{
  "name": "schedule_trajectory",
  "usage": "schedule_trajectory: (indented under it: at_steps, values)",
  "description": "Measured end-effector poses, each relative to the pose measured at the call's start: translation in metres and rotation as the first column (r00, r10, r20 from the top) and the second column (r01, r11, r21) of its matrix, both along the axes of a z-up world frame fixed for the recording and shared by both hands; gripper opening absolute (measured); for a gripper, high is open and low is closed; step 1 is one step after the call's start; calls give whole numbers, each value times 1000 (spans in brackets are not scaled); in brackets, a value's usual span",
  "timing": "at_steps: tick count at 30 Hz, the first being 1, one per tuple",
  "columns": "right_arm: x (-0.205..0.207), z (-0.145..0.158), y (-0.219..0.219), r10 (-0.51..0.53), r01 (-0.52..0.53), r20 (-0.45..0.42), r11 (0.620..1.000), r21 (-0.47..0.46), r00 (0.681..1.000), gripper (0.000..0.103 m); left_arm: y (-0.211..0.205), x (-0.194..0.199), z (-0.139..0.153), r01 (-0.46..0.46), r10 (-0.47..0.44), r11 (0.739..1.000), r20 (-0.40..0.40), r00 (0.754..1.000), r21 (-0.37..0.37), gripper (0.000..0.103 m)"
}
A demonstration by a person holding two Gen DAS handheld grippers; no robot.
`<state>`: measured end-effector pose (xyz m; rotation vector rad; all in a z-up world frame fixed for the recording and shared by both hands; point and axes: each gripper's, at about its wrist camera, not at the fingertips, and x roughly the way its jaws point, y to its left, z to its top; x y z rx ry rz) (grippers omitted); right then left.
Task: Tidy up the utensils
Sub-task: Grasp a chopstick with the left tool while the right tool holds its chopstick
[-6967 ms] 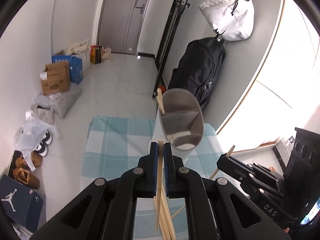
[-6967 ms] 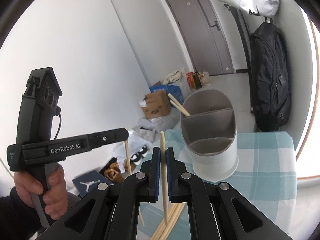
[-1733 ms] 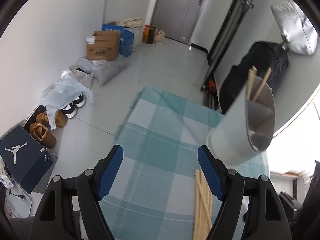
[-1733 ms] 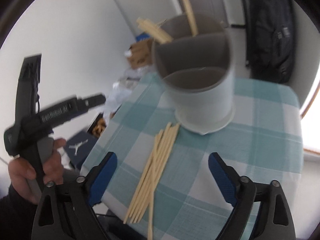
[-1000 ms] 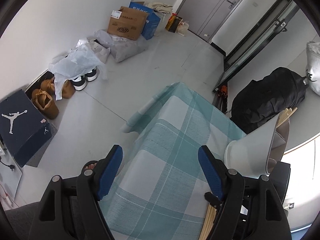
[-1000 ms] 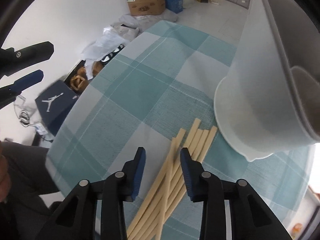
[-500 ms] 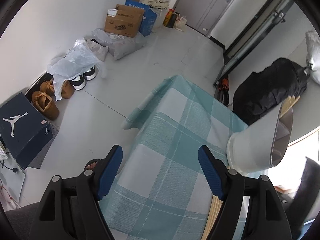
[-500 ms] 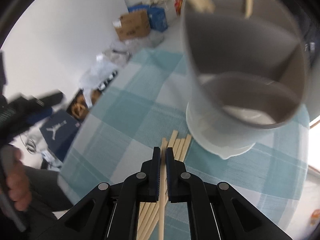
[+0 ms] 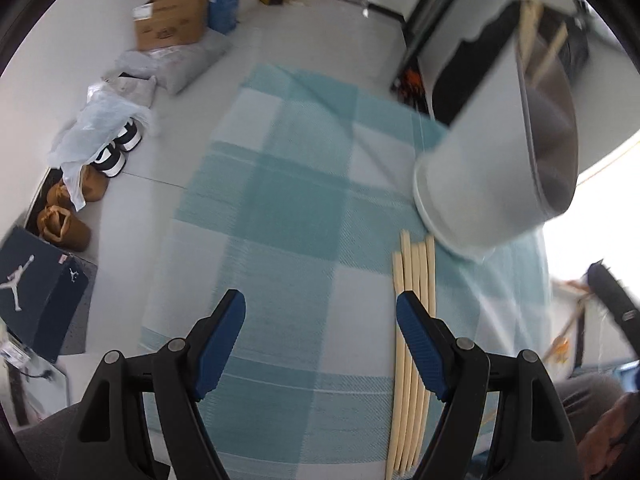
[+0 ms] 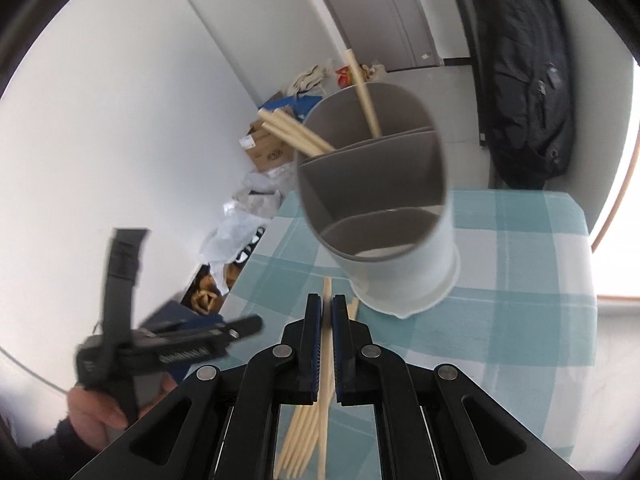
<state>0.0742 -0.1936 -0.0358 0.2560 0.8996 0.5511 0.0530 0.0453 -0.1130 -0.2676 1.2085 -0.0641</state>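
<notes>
Your right gripper point(image 10: 327, 308): blue pads clamped on one pale wooden chopstick point(image 10: 325, 364).
Holder: grey three-compartment utensil cylinder point(image 10: 404, 248) just ahead; far compartment holds several chopsticks point(image 10: 296, 130).
Table: teal-and-white checked cloth point(image 10: 520, 280); loose chopstick bundle point(image 10: 298, 440) beneath your fingers.
Your left gripper point(image 10: 240, 326): black, at left; jaw state unclear.

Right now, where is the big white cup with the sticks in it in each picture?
Left wrist view: the cup is upper right, leaning, behind the loose sticks.
Right wrist view: it is centre, above the right tool.
Shared landmark: the teal checked cloth under it.
</notes>
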Motion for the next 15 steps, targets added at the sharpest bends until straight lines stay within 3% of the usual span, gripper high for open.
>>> schedule_trajectory:
  at_steps: [5, 15]
  values:
    - [-1, -2, -33, -78, 82, -31, 990, 118, 996, 4, -18, 2, -8, 45, -44, 995, -13, 999, 94, 74]
    - [-11, -15, -67, -134, 150, -84, 964, 220, 987, 4, -28, 8, -21, 46, -42, 994, -43, 998, 103, 74]
